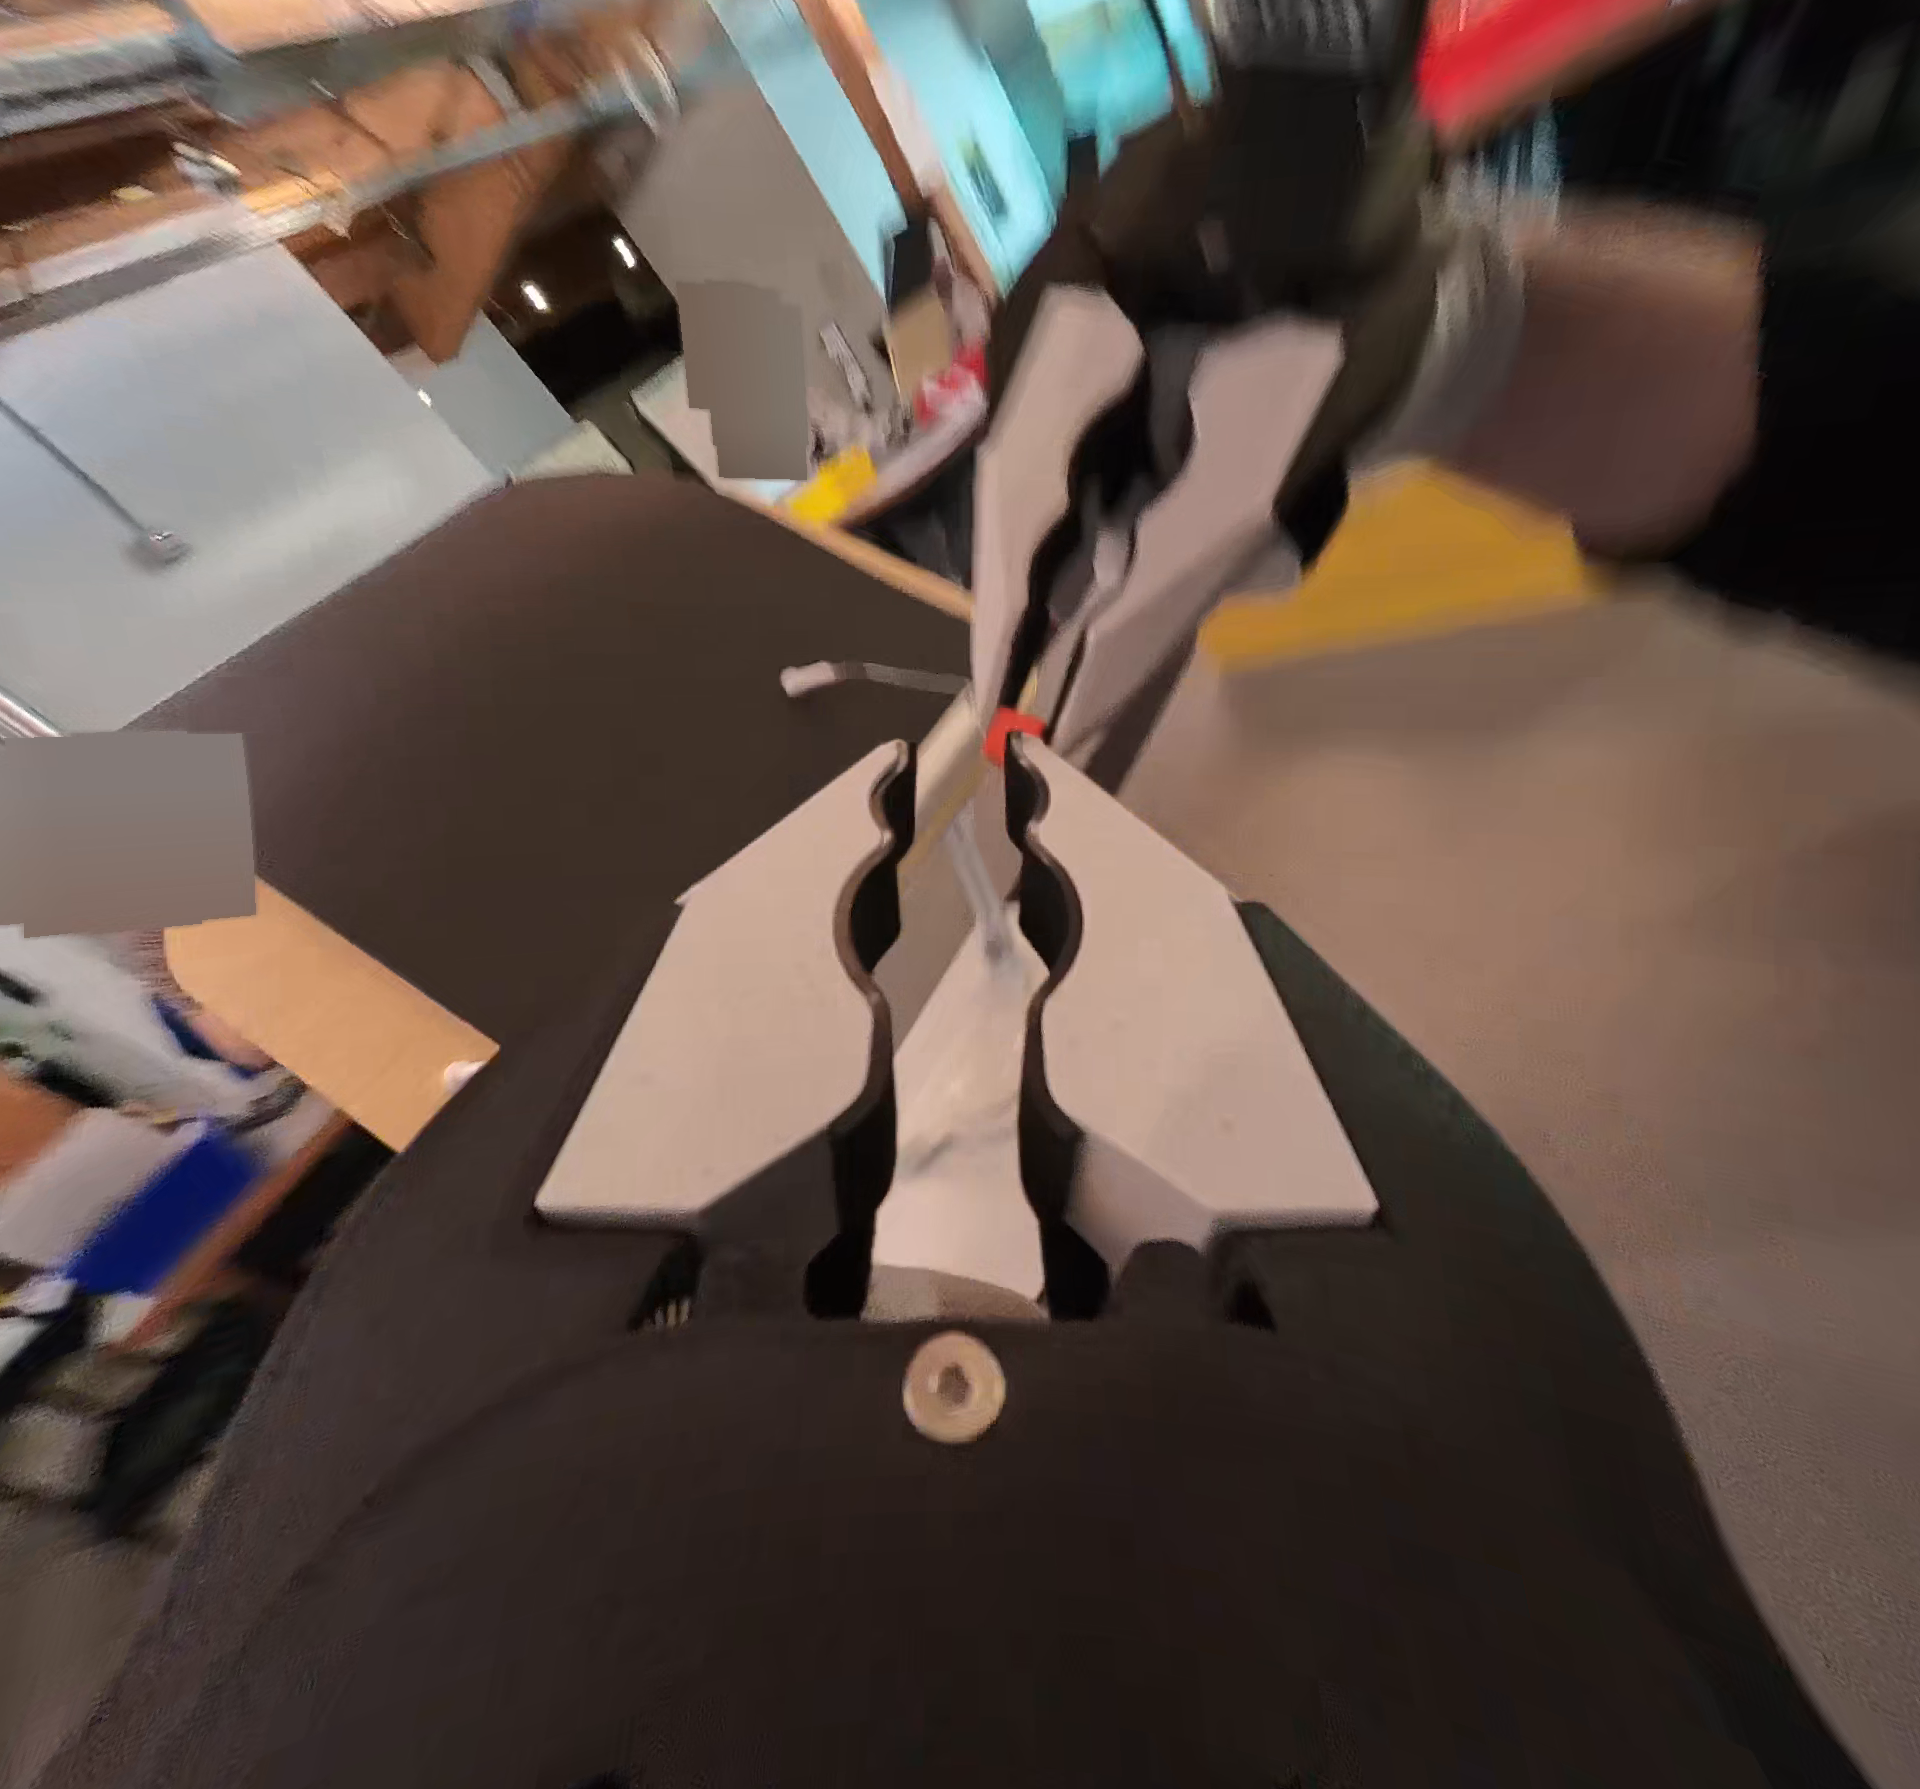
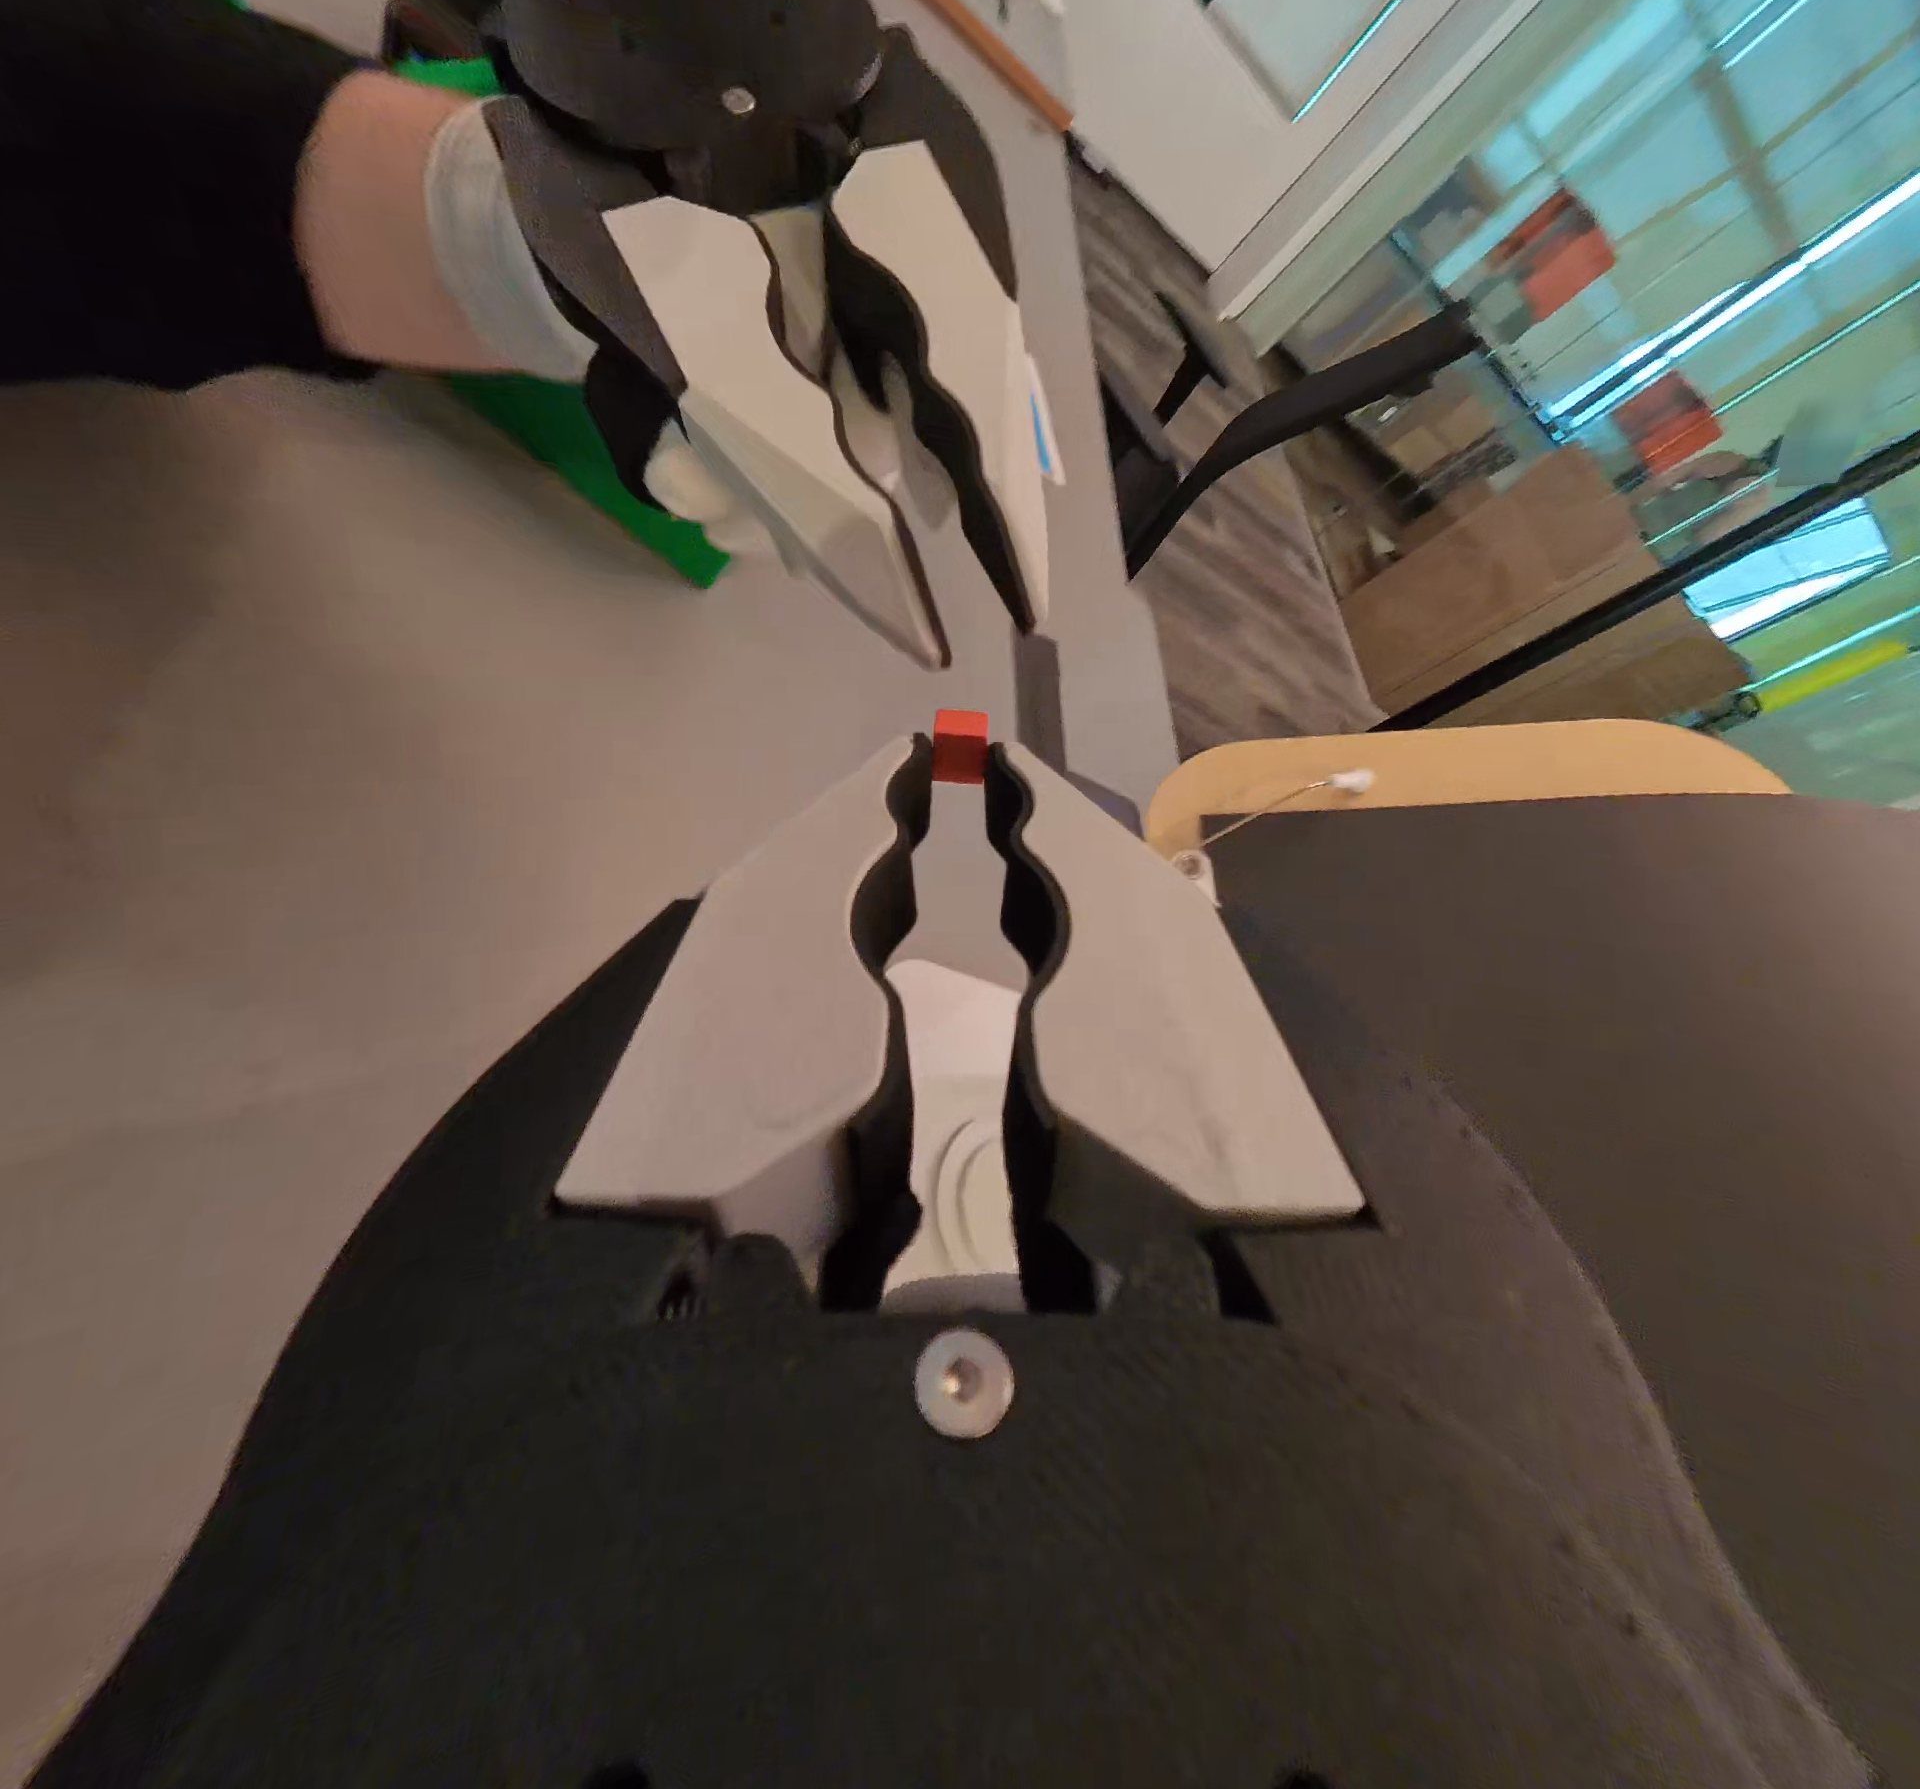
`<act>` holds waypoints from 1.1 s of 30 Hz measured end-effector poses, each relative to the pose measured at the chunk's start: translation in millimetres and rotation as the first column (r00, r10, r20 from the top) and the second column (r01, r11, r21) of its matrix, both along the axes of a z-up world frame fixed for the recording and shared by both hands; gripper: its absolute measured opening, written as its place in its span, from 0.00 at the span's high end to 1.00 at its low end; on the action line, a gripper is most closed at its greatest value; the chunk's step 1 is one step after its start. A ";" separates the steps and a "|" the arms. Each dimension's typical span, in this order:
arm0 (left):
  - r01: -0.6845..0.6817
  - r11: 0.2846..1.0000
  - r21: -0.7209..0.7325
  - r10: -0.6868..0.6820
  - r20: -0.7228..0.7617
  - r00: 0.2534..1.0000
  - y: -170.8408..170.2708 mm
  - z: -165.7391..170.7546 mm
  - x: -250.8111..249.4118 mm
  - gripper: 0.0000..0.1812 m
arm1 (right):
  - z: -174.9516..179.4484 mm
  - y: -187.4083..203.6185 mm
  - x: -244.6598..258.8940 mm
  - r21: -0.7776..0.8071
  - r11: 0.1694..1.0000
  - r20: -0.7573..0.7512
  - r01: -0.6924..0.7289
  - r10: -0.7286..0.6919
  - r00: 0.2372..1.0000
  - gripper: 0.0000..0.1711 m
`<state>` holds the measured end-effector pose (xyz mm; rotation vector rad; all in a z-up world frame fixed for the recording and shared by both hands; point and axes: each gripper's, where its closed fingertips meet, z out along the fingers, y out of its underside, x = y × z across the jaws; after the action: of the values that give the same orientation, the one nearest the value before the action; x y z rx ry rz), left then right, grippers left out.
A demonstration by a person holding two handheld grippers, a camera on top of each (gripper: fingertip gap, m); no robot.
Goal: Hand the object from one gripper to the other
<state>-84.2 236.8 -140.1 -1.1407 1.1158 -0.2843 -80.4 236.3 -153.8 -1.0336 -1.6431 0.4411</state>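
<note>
My right gripper (image 2: 951,752) pinches the small red cube (image 2: 958,749) at its fingertips; my left gripper (image 2: 982,643) hangs just beside it, narrowly parted. It looks light and rigid; I'd take its exposed faces.

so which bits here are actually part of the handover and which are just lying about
Part of the job:
- small red block, pinched at the tips of the right gripper
- left gripper, jaws apart, just above the block without touching it

Just lying about:
- green object on the grey table
- black chair with a wooden rim
- yellow patch on the table
</note>
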 end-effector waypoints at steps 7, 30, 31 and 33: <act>-0.006 0.999 0.050 0.015 -0.181 0.983 -2.2 -28.8 15.9 0.90 | -14.8 -7.3 2.1 0.013 1.000 0.097 -0.015 0.014 0.995 0.96; -0.004 0.994 0.108 0.046 -0.388 0.920 -4.8 -55.4 17.1 0.93 | -42.8 -8.6 6.6 0.094 0.996 0.289 0.011 -0.038 0.956 0.96; -0.009 0.994 0.111 0.052 -0.391 0.919 -4.2 -55.3 16.7 0.94 | -43.2 -8.6 6.6 0.098 0.995 0.293 0.010 -0.039 0.955 0.96; -0.009 0.994 0.108 0.052 -0.400 0.915 -4.2 -56.5 16.3 0.95 | -44.5 -8.8 6.4 0.109 0.994 0.303 0.007 -0.040 0.952 0.96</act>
<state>-67.9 232.6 -196.7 -1.1504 1.4556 0.0402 -74.0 227.5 -198.2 -1.0789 -1.9035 0.1792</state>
